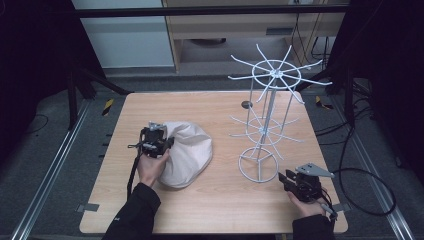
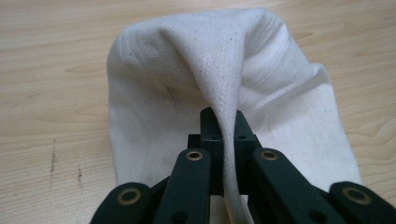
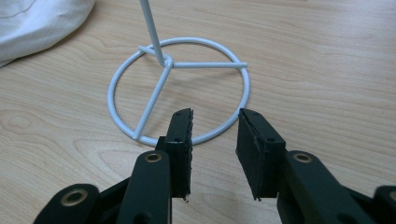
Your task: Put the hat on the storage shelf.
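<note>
A cream cloth bag lies crumpled on the wooden table left of centre. My left gripper sits at the bag's left edge, shut on a raised fold of the cloth that runs up between its jaws. A white wire rack with spoke arms stands upright at the right. My right gripper rests near the table's front right corner, just short of the rack's round base ring. Its jaws stand apart with nothing between them, and the pads hover over bare wood.
The wooden table has bare room in front and at the back left. A small dark disc lies behind the rack. Metal rails run along both sides of the table, and cables lie on the floor at the right.
</note>
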`<state>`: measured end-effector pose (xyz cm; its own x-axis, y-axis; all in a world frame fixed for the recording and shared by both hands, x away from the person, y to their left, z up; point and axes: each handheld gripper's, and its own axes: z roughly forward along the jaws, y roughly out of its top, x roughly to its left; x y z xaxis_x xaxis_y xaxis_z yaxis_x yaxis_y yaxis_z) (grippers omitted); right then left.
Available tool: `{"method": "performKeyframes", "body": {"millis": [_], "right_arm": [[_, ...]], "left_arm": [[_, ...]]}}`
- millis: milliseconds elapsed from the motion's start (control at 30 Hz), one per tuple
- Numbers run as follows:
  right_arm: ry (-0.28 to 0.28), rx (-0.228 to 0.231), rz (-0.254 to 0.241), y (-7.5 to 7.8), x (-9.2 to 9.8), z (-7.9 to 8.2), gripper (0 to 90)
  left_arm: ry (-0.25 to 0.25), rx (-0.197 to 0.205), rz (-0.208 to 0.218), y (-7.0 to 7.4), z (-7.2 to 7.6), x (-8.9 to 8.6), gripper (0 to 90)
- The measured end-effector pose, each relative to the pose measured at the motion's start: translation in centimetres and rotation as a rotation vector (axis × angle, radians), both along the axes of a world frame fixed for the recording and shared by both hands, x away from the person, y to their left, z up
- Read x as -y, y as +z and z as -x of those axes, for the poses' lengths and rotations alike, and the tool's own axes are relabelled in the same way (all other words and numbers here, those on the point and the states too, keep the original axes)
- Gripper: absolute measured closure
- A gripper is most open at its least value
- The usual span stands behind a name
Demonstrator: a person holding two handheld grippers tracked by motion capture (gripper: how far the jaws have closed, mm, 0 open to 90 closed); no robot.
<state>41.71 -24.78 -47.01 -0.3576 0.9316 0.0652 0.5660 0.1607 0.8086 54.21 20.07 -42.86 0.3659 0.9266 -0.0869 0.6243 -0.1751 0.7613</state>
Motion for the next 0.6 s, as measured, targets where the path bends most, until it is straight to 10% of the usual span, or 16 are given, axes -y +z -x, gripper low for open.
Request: {"method": "performKeyframes", "body": {"millis": [600], "right_arm": [[-0.008, 0.002, 0.0, 0.0, 0.2, 0.1, 65.8]], "left_arm": [[-0.077, 0.19, 0.138, 4.5, 5.1, -1.7, 88.2]]}}
